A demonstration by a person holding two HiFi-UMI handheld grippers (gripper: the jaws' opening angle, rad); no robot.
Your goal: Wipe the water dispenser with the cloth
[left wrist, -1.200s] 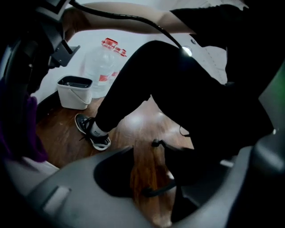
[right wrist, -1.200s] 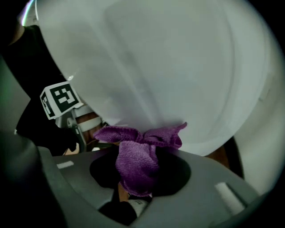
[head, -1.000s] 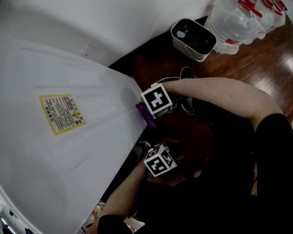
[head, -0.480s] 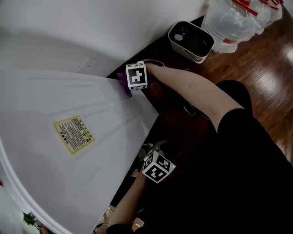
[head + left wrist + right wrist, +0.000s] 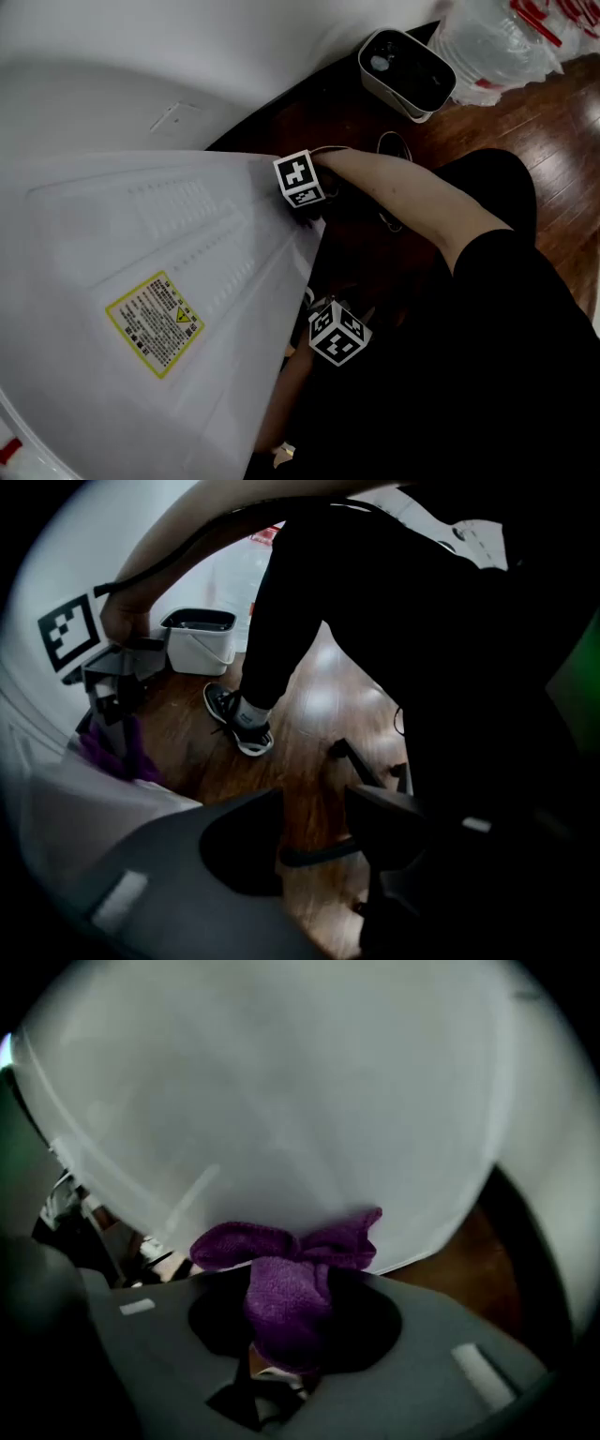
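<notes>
the right tool (image 5: 298, 1299) is clamped on a bunched purple cloth (image 5: 281, 1243), with the loose folds sticking out past its tips so that fabric, not plastic, meets the white water dispenser (image 5: 141, 234). in the right gripper view the cloth lies against the pale panel close to its lower edge. the dark floor (image 5: 525, 131) shows beyond that edge towards 4 o'clock.

in the head view the dispenser fills the frame from 7 to 11 o'clock, its yellow warning label (image 5: 155, 323) facing up. the right tool works at the body's corner, at about 3 o'clock from the panel's middle. that looks like a wipe running along the rim.

the left tool (image 5: 311, 810) sits at 6 o'clock from the right one, beside the same side edge. its jaws have just been closing a little but stand apart, with only floorboards showing between them. it probably waits there or steadies the body; i cannot tell whether it touches.

room to move lies across the broad panel towards 9 o'clock. at 3 o'clock the person's leg and shoe (image 5: 239, 726) crowd the floor, and a white bin (image 5: 406, 73) stands at 1 o'clock, well apart.
</notes>
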